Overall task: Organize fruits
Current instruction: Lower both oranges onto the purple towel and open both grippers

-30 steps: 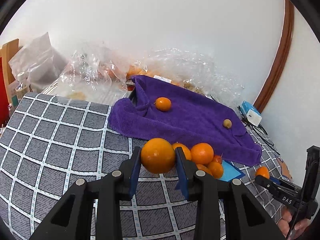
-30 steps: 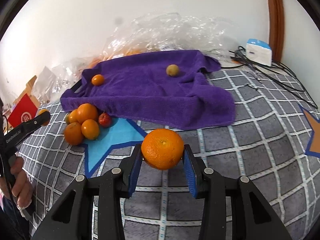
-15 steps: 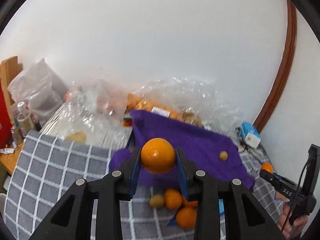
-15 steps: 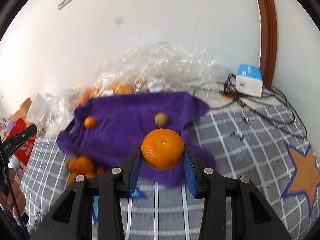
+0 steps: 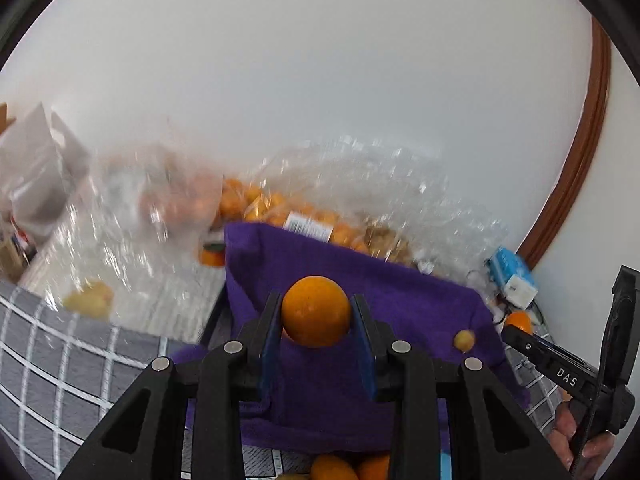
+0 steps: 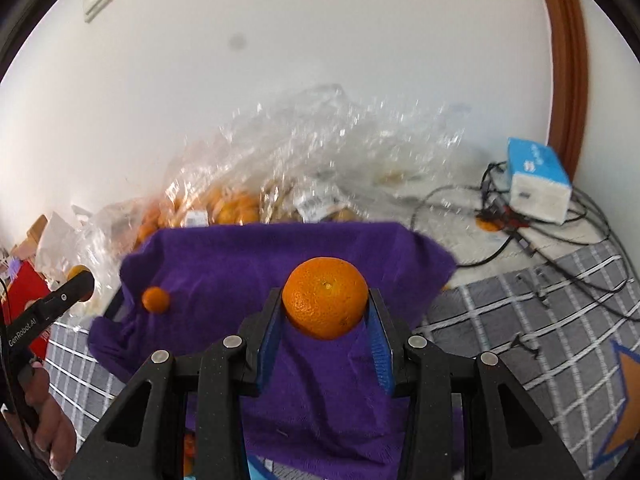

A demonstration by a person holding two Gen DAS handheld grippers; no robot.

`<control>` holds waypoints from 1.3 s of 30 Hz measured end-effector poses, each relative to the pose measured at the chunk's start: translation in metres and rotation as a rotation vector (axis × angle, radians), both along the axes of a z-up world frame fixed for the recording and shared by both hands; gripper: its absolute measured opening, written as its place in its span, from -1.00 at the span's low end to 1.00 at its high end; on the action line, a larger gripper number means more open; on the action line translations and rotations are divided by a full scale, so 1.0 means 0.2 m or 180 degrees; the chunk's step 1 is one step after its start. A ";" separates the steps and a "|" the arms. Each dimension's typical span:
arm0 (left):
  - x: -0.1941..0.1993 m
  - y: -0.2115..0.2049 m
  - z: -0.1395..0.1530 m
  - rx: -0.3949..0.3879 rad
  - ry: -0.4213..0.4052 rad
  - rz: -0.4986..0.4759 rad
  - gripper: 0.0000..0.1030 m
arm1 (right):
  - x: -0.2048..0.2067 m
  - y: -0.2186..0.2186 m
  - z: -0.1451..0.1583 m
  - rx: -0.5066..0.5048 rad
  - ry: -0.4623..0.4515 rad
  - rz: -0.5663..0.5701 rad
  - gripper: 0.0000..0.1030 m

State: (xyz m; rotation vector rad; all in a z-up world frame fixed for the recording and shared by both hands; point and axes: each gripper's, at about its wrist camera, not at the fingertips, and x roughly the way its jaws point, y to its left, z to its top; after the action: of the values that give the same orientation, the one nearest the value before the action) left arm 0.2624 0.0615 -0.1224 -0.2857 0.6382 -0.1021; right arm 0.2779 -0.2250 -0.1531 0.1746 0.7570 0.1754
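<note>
My left gripper [image 5: 316, 312] is shut on an orange [image 5: 316, 311] and holds it up over the purple towel [image 5: 404, 304]. My right gripper [image 6: 325, 304] is shut on a larger orange [image 6: 325, 303], also raised over the purple towel [image 6: 248, 264]. On the towel lie a small orange [image 6: 155, 299] at the left and a small yellowish fruit [image 5: 464, 339] at the right. Loose oranges [image 5: 334, 467] lie on the table below the towel's near edge. The right gripper also shows at the right edge of the left wrist view [image 5: 516, 326].
Clear plastic bags of fruit [image 6: 280, 184] lie behind the towel against the white wall. A blue-and-white box [image 6: 538, 180] with tangled cables [image 6: 560, 236] sits at the right. The grey checked tablecloth [image 6: 520, 312] covers the table. A red box [image 6: 22, 304] stands at the left.
Both grippers have risen and moved forward with their oranges, so they now hang over the purple towel. The pile of loose oranges has dropped to the lower edge of view.
</note>
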 end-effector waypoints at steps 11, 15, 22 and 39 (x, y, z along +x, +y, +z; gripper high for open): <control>0.08 -0.01 -0.15 0.0182 0.0238 -0.0039 -0.38 | 0.05 0.03 -0.20 -0.0227 0.0254 0.0030 -0.22; 0.10 -0.04 -0.18 0.0238 0.0364 -0.0136 -0.38 | 0.04 0.06 -0.21 -0.0359 0.0239 0.0076 -0.22; 0.10 -0.07 -0.21 0.0345 0.0466 -0.0149 -0.38 | 0.04 0.12 -0.24 -0.0528 0.0261 0.0145 -0.22; 0.12 -0.10 -0.23 0.0379 0.0546 -0.0179 -0.37 | 0.01 0.13 -0.23 -0.0579 0.0220 0.0144 0.05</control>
State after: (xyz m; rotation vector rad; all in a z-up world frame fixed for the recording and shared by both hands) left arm 0.2856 0.0425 -0.1689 -0.1624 0.8198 -0.0936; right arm 0.2801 -0.1998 -0.1990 -0.0093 0.8418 0.1432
